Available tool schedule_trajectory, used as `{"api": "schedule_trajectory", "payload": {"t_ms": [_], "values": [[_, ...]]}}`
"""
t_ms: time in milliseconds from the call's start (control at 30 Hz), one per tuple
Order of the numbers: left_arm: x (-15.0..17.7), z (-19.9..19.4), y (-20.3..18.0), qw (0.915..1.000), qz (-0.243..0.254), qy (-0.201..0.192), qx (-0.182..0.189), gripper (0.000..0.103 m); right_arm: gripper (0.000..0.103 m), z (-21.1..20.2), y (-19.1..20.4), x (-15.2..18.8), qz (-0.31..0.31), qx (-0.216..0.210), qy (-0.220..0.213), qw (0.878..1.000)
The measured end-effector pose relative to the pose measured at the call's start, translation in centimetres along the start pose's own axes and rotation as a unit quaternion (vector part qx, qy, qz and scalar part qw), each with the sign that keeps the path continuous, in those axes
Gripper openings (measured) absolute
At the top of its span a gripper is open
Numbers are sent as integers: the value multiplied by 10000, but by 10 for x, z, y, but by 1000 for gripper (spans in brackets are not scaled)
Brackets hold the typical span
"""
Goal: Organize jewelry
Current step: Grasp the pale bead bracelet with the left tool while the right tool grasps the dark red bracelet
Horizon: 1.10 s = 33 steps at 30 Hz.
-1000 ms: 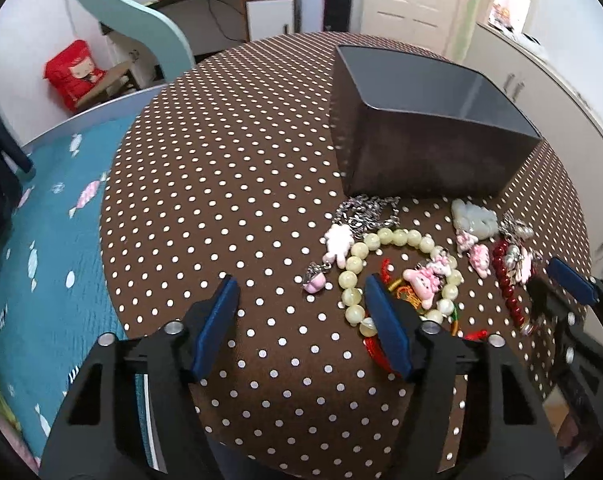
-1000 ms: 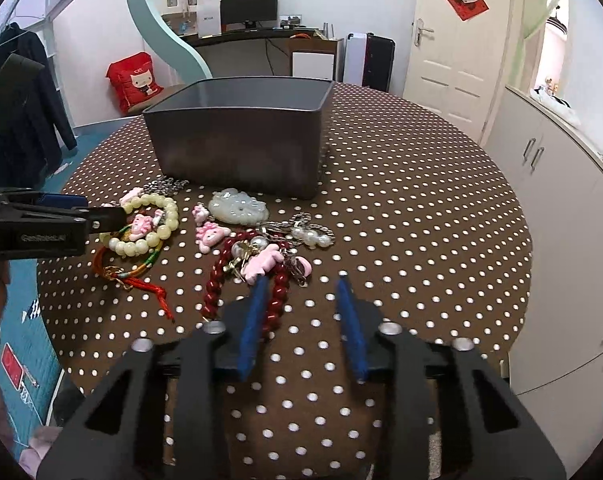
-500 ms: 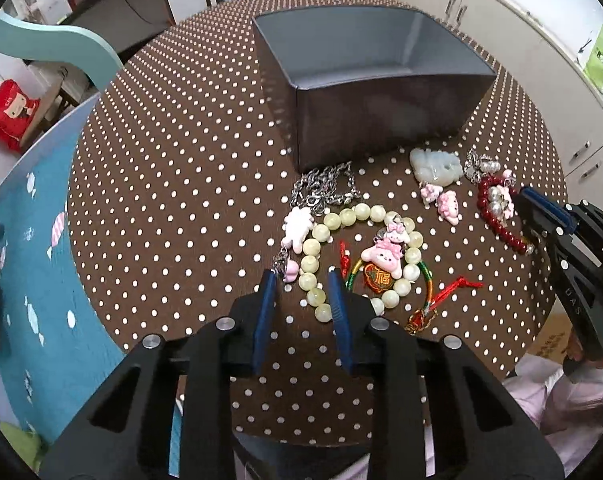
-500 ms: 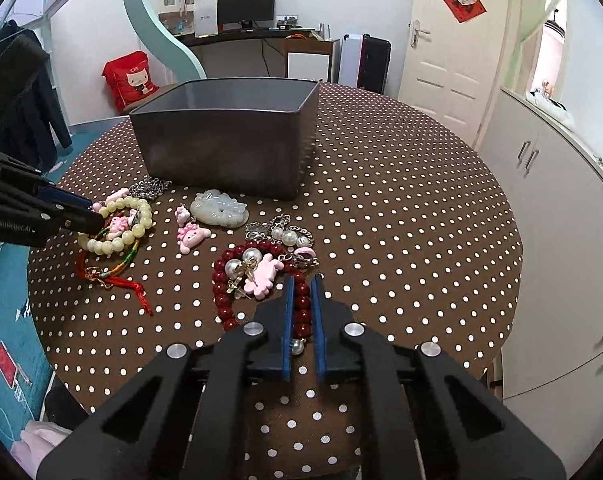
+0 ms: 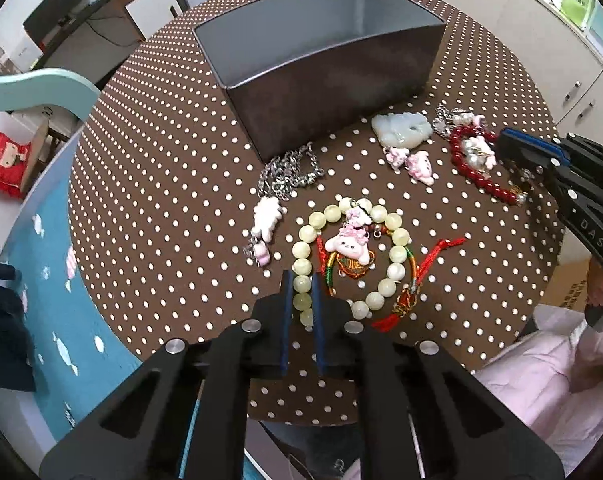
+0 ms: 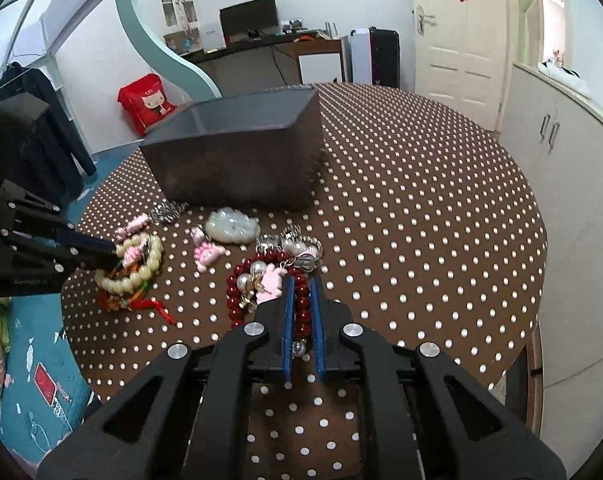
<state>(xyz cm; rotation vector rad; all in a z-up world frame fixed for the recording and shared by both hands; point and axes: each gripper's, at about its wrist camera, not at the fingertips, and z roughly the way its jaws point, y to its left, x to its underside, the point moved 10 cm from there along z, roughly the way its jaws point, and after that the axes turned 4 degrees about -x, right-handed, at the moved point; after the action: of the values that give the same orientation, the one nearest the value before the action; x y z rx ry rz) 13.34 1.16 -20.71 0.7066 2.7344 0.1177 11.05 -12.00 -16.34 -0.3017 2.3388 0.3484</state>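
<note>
My left gripper [image 5: 302, 280] is shut on the pale green bead bracelet [image 5: 397, 255], which lies on the table with a pink bunny charm and a red cord inside it. It also shows in the right wrist view [image 6: 141, 268]. My right gripper [image 6: 302, 286] is shut on the dark red bead bracelet [image 6: 237, 280], which carries pearls and a pink charm; it also shows in the left wrist view [image 5: 467, 164]. The dark grey box [image 5: 341, 64] stands open behind the jewelry.
On the brown dotted table [image 5: 161, 152] lie a silver chain [image 5: 291, 172], a white plush charm [image 5: 267, 218], a pale jade pendant [image 5: 401, 130] and small pink charms [image 5: 415, 162]. The table edge is close below both grippers.
Both grippers have closed: the left one came in over the pale green bracelet and shut on it, the right one shut on the dark red bracelet.
</note>
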Motion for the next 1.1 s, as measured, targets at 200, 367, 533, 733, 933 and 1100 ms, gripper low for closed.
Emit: {"api": "schedule_trajectory", "payload": {"t_ms": [200,367,533,733,933,1100], "values": [[4,-11,20,9995,-257,-162,113,9,7,-11,4,-13,-48,-81,-171,9998],[-3,-40,33,9980,-402,-463,157,9,7,-18,9,-29,-193,-148,-303,9992],[-20,-71,32,9944,-466,-917,263,9,7,-29,11,-48,-275,-219,-462,9983],[-28,-83,31,9905,-646,-1157,372,9,7,-34,15,-63,-421,-163,-544,9975],[-43,-86,35,9871,-759,-1329,479,9,7,-50,18,-86,-589,-116,-766,9953],[-55,-99,37,9822,-831,-1583,567,9,7,-56,23,-103,-755,-90,-849,9935]]}}
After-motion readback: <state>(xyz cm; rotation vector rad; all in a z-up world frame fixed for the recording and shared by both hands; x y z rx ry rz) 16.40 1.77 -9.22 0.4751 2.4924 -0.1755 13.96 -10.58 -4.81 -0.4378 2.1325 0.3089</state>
